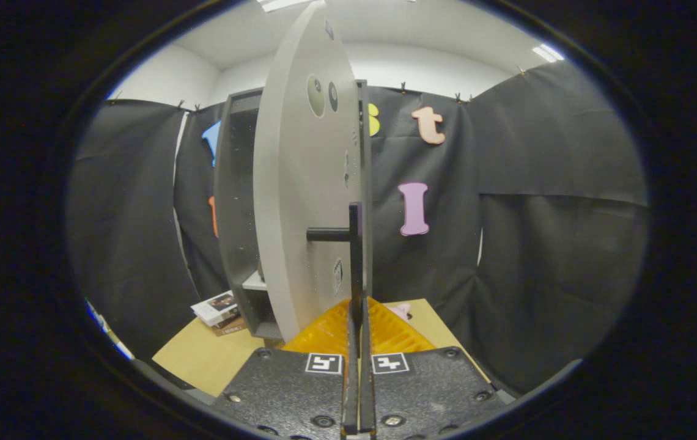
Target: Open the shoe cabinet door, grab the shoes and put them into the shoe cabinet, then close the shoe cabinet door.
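The grey cabinet door is swung out towards me and I see it almost edge-on. Its thin black bar handle runs upright, with a short post joining it to the door. My gripper is shut on the lower end of that handle, a finger pressing on each side. Behind the door to the left stands the dark grey shoe cabinet, open, with a pale shelf low inside. A small pink thing lies on the table just beyond my right finger; what it is I cannot tell.
The cabinet stands on a light wooden table. A small stack of books lies on the table to the cabinet's left. Black cloth walls close in behind and on both sides.
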A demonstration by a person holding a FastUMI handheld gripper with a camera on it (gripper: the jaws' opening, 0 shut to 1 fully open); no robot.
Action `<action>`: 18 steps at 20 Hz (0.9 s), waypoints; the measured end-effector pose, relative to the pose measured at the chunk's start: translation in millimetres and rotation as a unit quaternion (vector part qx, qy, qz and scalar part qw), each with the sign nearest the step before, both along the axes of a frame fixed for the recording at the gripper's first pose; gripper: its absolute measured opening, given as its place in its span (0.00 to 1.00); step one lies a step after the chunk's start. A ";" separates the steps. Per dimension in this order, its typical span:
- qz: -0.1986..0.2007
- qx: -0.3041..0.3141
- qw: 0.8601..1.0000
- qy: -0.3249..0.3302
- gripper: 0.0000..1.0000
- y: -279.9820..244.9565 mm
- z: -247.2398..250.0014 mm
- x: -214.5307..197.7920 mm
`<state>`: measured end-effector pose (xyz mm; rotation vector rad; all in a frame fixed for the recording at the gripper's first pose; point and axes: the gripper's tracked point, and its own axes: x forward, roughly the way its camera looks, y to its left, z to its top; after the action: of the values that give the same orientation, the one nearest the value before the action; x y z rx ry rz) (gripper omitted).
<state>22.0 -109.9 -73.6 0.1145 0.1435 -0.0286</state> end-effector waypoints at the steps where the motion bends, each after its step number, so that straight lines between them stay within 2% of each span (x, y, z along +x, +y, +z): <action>1: -0.003 0.011 1.000 0.003 0.04 -8.4 -1.0 0.4; 4: -0.018 0.011 1.000 0.009 0.04 -41.5 -3.1 3.9; 10: 0.010 0.009 1.000 0.019 0.04 -57.1 -3.5 3.7; 16: -0.044 -0.033 0.998 -0.004 0.07 -82.8 -3.1 -31.6; 17: -0.050 -0.045 0.998 -0.008 0.08 -82.7 -4.3 -39.7; 18: -0.055 -0.054 0.997 -0.007 0.22 -80.4 -6.6 -47.2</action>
<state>-25.3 -190.3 -80.2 0.0140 0.1210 -0.1459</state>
